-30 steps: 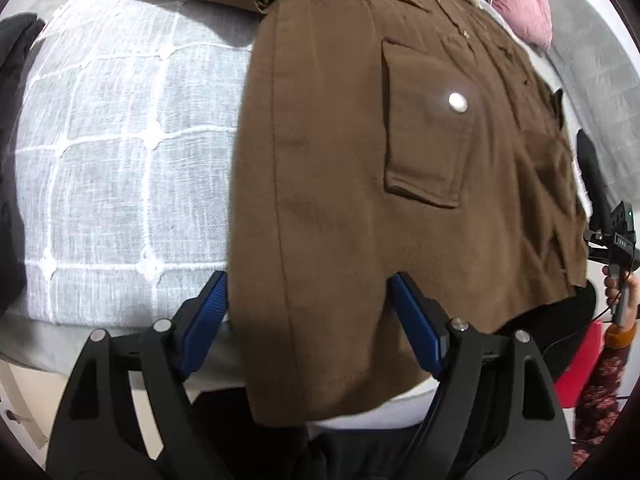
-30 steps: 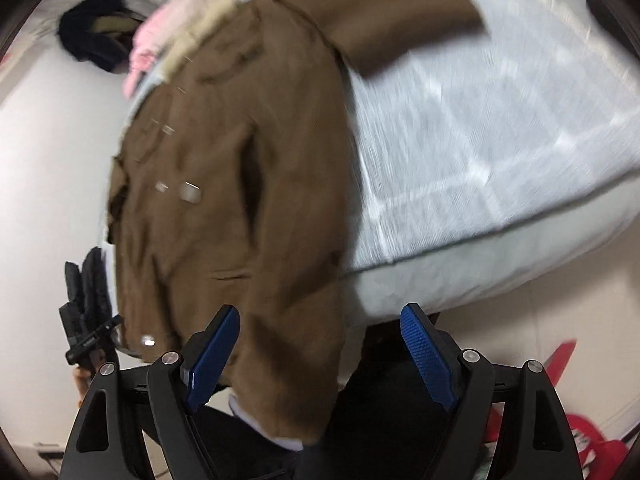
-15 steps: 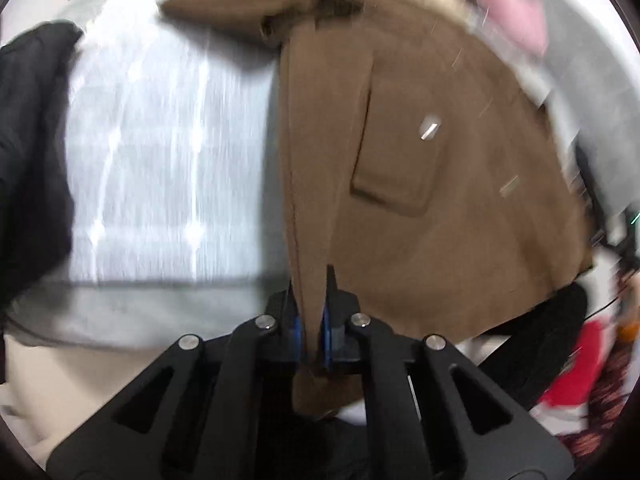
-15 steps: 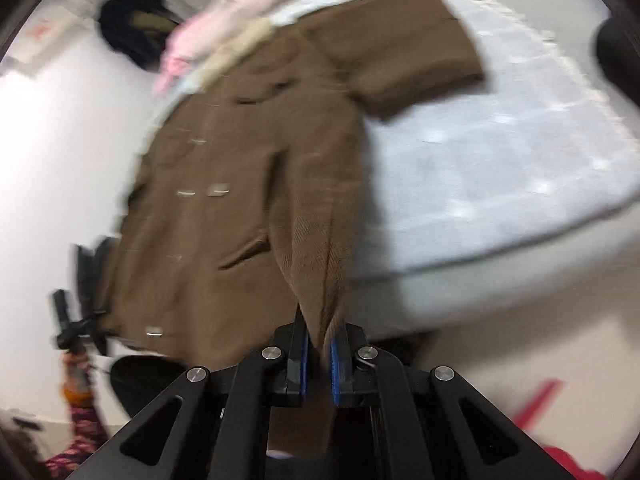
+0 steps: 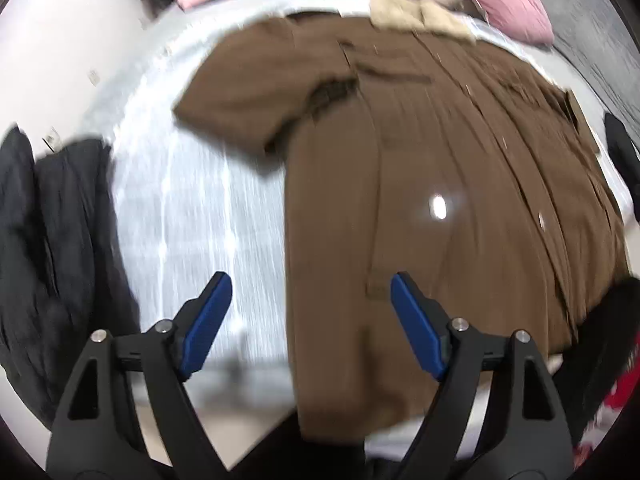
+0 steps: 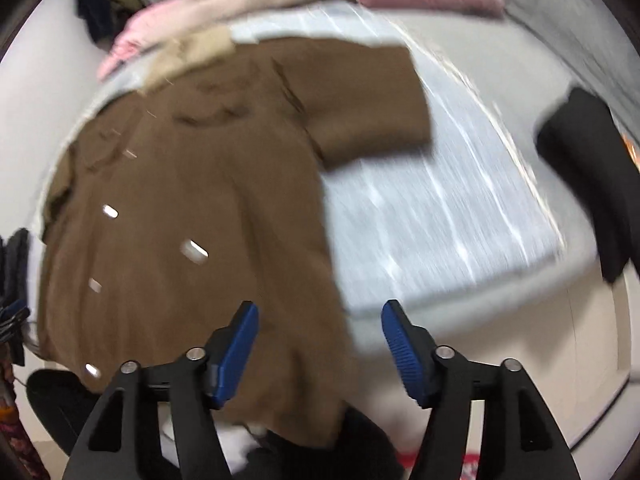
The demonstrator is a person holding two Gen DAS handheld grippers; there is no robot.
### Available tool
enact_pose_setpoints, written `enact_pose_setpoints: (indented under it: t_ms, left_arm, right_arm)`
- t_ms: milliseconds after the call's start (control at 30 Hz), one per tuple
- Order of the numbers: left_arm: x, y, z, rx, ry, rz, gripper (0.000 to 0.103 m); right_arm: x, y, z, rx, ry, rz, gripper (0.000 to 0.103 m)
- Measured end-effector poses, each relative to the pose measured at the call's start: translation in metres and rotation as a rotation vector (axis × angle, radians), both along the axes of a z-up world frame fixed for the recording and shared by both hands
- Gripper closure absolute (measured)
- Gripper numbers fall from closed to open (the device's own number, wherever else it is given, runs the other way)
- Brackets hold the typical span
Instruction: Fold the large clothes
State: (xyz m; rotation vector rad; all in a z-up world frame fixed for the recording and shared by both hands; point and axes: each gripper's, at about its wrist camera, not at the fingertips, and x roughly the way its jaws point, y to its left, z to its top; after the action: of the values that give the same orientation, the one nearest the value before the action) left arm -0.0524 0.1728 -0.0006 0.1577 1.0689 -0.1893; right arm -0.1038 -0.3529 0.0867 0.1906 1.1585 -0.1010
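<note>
Left wrist view: the left gripper (image 5: 310, 320) is spread wide with nothing between its blue-padded fingers (image 5: 206, 322), and it hangs above the near edge of the bed, straddling the left long edge of the large brown button-front coat (image 5: 440, 208). The coat lies face up and flat on the pale grey quilted bedspread (image 5: 192, 216), collar toward 12 o'clock and hem hanging over the bed edge at 6 o'clock. One short sleeve (image 5: 256, 96) lies spread outward toward 10 o'clock, not yet turned in. Right wrist view: the right gripper (image 6: 318, 344) is likewise spread and holds nothing; it sits over the opposite long edge of the coat, with the other sleeve (image 6: 360, 100) extended toward 1 o'clock across the bedspread. Progress assessment: the garment appears laid out only, with no fold visible in the body (motion blur limits fine detail). Remaining work, as judged from this layout: turn both sleeves inward, fold the side panels, then fold the length upward from the hem. A pile of pink and beige clothing (image 6: 224, 8) occupies the 12 o'clock end of the bed, touching the collar, and a dark garment (image 5: 52, 248) lies at 9 o'clock.
</note>
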Motion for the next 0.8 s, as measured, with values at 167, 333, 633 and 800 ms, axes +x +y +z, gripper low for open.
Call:
enact_pose_setpoints:
  t_ms: [167, 333, 633, 800]
  left_arm:
    - [0.045, -0.046, -0.007, 0.085, -0.138, -0.037, 0.021]
    - [0.103, -0.083, -0.028, 0.280, -0.208, -0.050, 0.021]
    - [0.182, -0.070, -0.040, 0.211, -0.160, 0.011, 0.082]
    - [0.200, -0.021, 0.033, 0.210, -0.323, 0.118, 0.093]
  right_arm:
    - [0.054, 0.060, 0.006, 0.065, -0.107, 0.088, 0.030]
    - [0.124, 0.115, -0.026, 0.148, -0.128, 0.133, 0.030]
    - [0.178, 0.136, -0.101, 0.144, -0.026, 0.139, 0.030]
    - [0.187, 0.117, -0.093, 0.147, -0.058, 0.086, 0.030]
